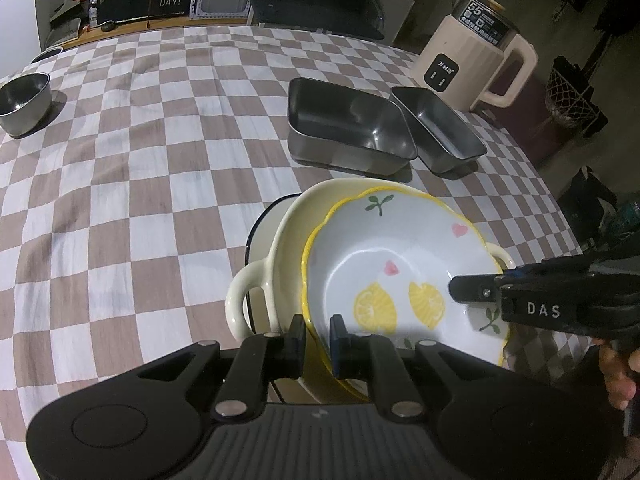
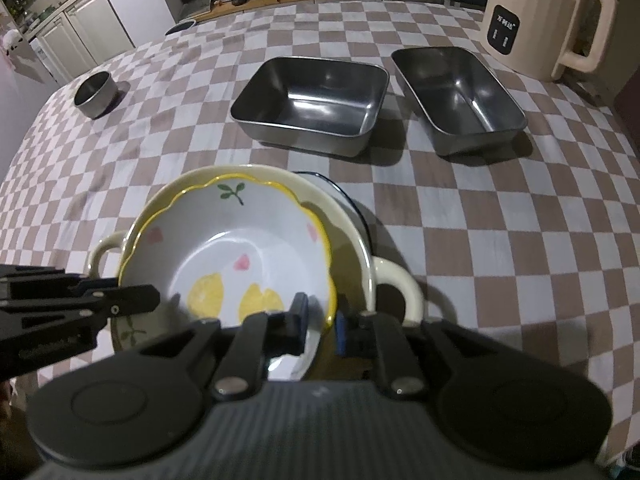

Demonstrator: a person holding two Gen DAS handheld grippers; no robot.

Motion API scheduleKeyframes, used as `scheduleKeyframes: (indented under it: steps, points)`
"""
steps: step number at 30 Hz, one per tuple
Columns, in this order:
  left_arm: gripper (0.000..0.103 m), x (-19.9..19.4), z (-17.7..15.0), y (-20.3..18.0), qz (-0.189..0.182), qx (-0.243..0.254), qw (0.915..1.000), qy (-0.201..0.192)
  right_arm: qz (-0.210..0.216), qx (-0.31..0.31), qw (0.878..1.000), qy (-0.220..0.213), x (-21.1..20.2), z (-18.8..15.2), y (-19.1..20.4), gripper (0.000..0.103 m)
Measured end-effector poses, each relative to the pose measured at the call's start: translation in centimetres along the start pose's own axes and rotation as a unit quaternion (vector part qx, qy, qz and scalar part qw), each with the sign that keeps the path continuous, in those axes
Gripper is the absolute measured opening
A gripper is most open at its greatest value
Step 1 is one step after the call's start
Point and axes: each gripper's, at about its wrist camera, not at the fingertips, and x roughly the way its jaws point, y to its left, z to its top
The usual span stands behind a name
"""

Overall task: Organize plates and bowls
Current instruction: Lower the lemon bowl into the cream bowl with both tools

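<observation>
A white lemon-print bowl point(image 1: 400, 248) point(image 2: 228, 248) with a wavy yellow rim sits tilted inside a cream two-handled dish point(image 1: 296, 216) point(image 2: 348, 232). That dish rests on a white plate with a dark blue rim point(image 1: 266, 216) point(image 2: 344, 192). My left gripper point(image 1: 317, 334) is shut on the bowl's near-left rim; in the right wrist view it point(image 2: 140, 300) comes in from the left. My right gripper point(image 2: 322, 322) straddles the opposite rim, with a sliver of white showing between one pad and the rim, so it is open. In the left wrist view its upper finger point(image 1: 472, 290) lies over the bowl's inside.
Two rectangular steel pans point(image 2: 312, 92) point(image 2: 460, 92) stand side by side behind the stack. A round steel bowl point(image 2: 94, 92) sits far left, a cream electric kettle point(image 2: 540, 20) at the back right. The checkered cloth point(image 1: 140, 200) covers the table. A hand point(image 1: 616, 376) holds the right gripper.
</observation>
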Motion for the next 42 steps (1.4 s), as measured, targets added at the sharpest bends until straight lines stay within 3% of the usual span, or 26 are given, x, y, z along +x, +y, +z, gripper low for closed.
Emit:
scheduleKeyframes:
  steps: [12, 19, 23, 27, 39, 42]
  points:
    - [0.012, -0.1, 0.1, 0.3, -0.007, 0.0, 1.0, -0.003, 0.006, 0.009, 1.0, 0.006, 0.3, 0.2, 0.0, 0.024]
    - [0.012, -0.6, 0.3, 0.5, -0.006, 0.005, 0.9999, -0.01, 0.02, -0.001, 1.0, 0.006, 0.4, 0.0, 0.7, 0.046]
    - [0.012, -1.1, 0.4, 0.5, -0.007, 0.011, 0.9997, -0.019, 0.02, 0.002, 1.0, 0.002, 0.2, 0.1, 0.5, 0.047]
    - [0.012, -1.6, 0.5, 0.8, -0.013, 0.009, 0.9995, -0.027, 0.028, 0.012, 0.999, -0.033, -1.0, 0.3, 0.1, 0.048]
    - [0.013, -2.2, 0.4, 0.7, -0.016, 0.019, 0.9992, -0.033, 0.018, 0.001, 0.999, -0.032, -0.7, 0.1, 0.4, 0.05]
    - [0.014, -2.7, 0.9, 0.5, -0.014, 0.022, 0.9987, -0.043, 0.025, 0.008, 0.998, -0.058, -1.6, 0.3, 0.1, 0.05]
